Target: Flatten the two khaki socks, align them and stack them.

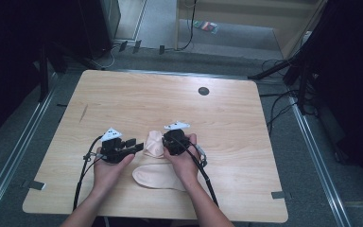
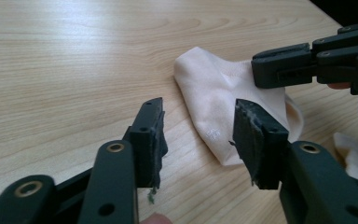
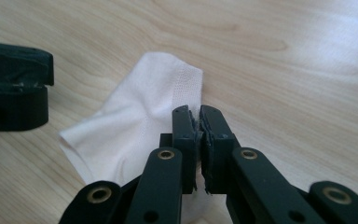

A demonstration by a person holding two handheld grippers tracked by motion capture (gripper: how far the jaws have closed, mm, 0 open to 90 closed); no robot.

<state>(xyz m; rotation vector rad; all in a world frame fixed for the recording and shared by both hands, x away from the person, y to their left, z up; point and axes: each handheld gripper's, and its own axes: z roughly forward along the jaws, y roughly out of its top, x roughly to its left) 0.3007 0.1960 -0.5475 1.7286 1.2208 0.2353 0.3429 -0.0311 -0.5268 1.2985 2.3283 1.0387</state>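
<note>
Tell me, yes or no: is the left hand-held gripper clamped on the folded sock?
No, the left hand-held gripper has its jaws apart, with the folded sock lying on the table beyond them, untouched by either pad.

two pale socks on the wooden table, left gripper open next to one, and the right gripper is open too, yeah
Not quite: the right gripper is shut, its jaws pressed together at the edge of the folded sock, as the right gripper view shows. The rest holds: two pale socks lie on the wooden table, and the left gripper stands open beside that one.
</note>
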